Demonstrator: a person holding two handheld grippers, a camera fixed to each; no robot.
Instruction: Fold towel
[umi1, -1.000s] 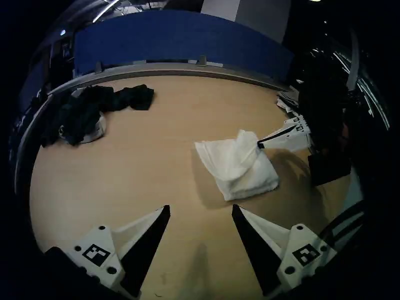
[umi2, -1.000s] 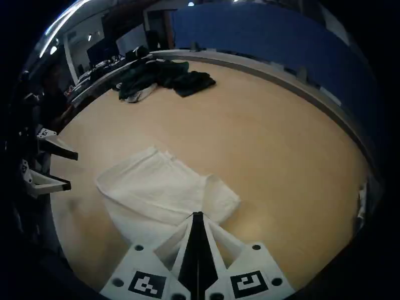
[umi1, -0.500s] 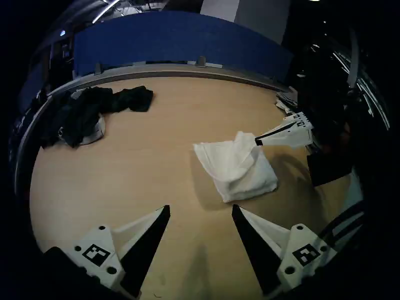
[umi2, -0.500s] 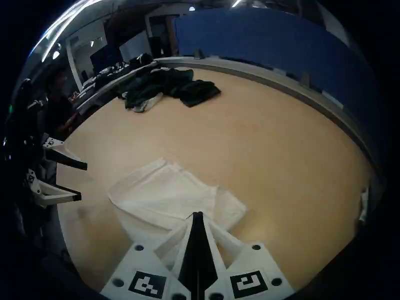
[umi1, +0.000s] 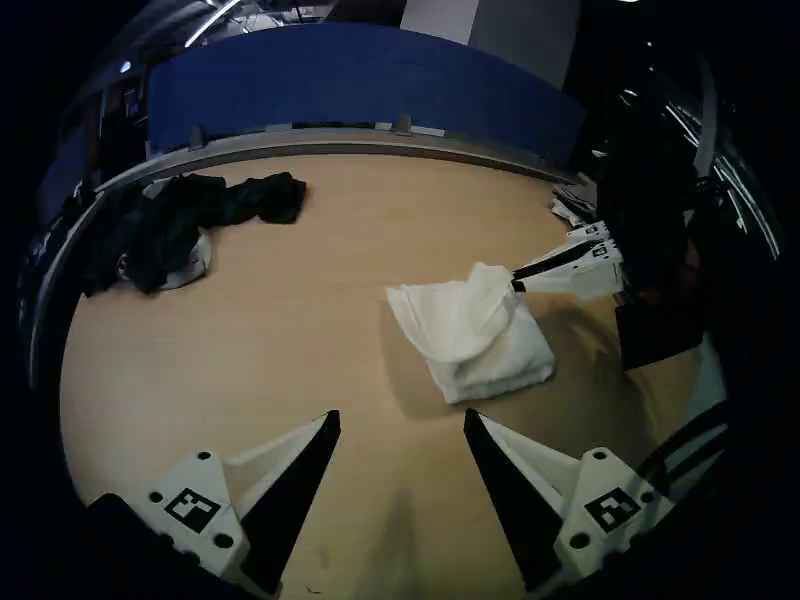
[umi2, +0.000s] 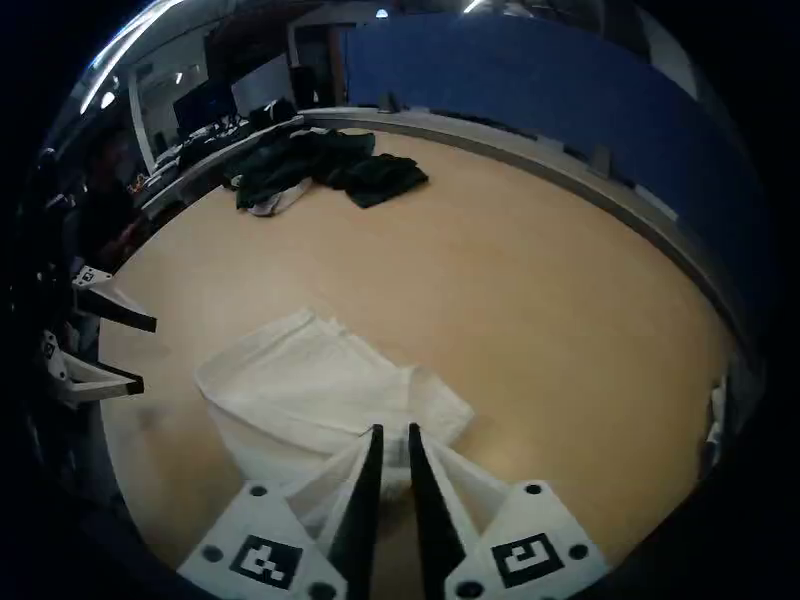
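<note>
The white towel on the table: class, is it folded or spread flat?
Folded, though loosely: the white towel lies in stacked layers with one flap draped over the top.

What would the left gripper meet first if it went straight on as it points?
Likely the bare table, just short of the white towel; the left gripper seems tilted downward, but depth is unclear.

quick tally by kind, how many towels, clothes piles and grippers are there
white towel: 1
dark clothes pile: 1
grippers: 2, the left gripper and the right gripper
total: 4
</note>
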